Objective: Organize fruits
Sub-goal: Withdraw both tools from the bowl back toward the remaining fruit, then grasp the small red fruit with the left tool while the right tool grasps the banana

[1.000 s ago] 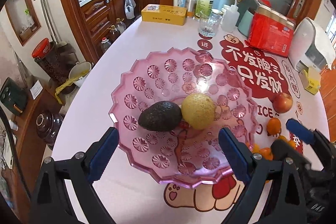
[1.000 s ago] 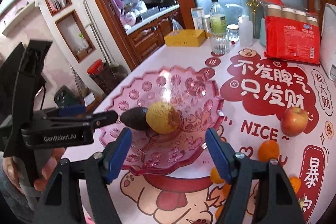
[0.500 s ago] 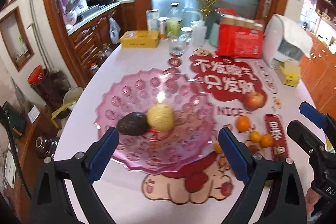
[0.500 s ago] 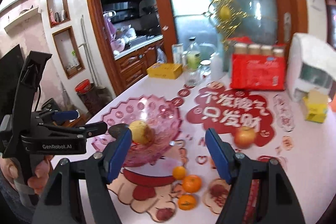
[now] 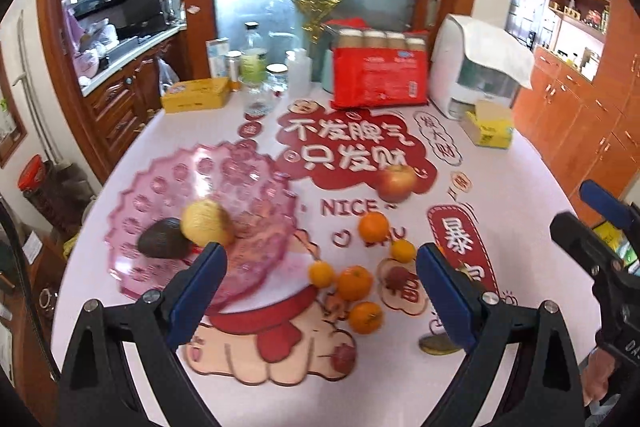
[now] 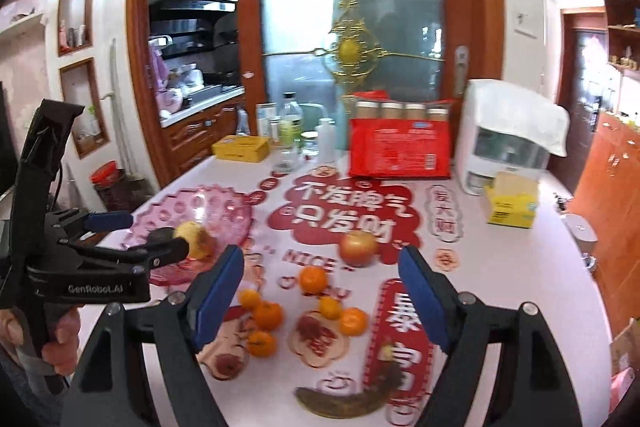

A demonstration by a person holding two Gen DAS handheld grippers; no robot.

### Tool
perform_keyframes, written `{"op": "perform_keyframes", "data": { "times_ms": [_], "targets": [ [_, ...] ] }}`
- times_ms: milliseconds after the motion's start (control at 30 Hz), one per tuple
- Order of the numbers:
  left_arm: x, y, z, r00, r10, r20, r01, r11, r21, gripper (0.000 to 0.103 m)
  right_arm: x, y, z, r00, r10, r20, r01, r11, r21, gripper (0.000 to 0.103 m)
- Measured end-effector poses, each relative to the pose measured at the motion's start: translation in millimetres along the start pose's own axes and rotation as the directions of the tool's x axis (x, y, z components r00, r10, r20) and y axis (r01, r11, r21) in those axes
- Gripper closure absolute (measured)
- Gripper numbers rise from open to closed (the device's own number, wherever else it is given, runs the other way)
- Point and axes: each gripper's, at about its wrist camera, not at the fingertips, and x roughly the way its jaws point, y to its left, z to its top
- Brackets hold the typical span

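Note:
A pink glass fruit bowl (image 5: pixel 256 195) (image 6: pixel 224 211) on the table's left holds a dark avocado (image 5: pixel 163 238) and a yellow pear-like fruit (image 5: pixel 206 223) (image 6: pixel 196 239). A red apple (image 5: pixel 396 183) (image 6: pixel 358 248) and several mandarins (image 5: pixel 354 283) (image 6: pixel 268 315) lie loose on the table, right of the bowl. A spotted banana (image 6: pixel 344 397) lies near the front edge. My left gripper (image 5: pixel 320 291) is open and empty above the mandarins. My right gripper (image 6: pixel 320 291) is open and empty, raised over the mandarins.
At the table's back stand a red pack of bottles (image 5: pixel 378 75), a white appliance (image 5: pixel 476 67), a yellow box (image 5: pixel 196 95), a yellow tissue pack (image 5: pixel 490 127) and several bottles (image 5: pixel 252 67). Wooden cabinets flank both sides.
Both grippers have pulled back and up from the bowl and swung right; the loose mandarins, apple and banana have come into view. Both stay open.

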Motion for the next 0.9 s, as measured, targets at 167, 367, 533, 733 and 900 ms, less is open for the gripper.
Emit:
{"op": "perform_keyframes", "data": {
  "times_ms": [167,367,533,733,900],
  "targets": [
    [29.9,-22.1,-19.2,0.998,-0.012,-0.057,0.012,1.0,0.007,0.008,7.8,-19.6,-21.9,0.996,-0.089,-0.023,0.09,0.996,0.011,0.022],
    [64.9,-27.8,-42.7,0.993,0.022,-0.116,-0.021,1.0,0.012,0.008,34.9,-39.3,-59.2,0.99,-0.101,-0.1,0.107,0.992,0.06,0.022],
    [90.2,-21.5,-69.8,0.982,0.038,-0.185,-0.035,0.999,0.022,0.008,56.1,-45.7,-89.3,0.975,-0.109,-0.194,0.124,0.99,0.068,0.022],
    [111.8,-6.5,-104.2,0.962,0.036,-0.271,-0.037,0.999,0.003,0.009,75.3,-64.6,-129.3,0.924,-0.125,-0.361,0.195,0.967,0.165,0.022],
    [115.7,-2.6,-115.6,0.958,0.016,-0.285,-0.02,1.0,-0.012,0.012,85.0,-81.7,-145.9,0.883,-0.066,-0.464,0.22,0.933,0.286,0.023]
  ]
}}
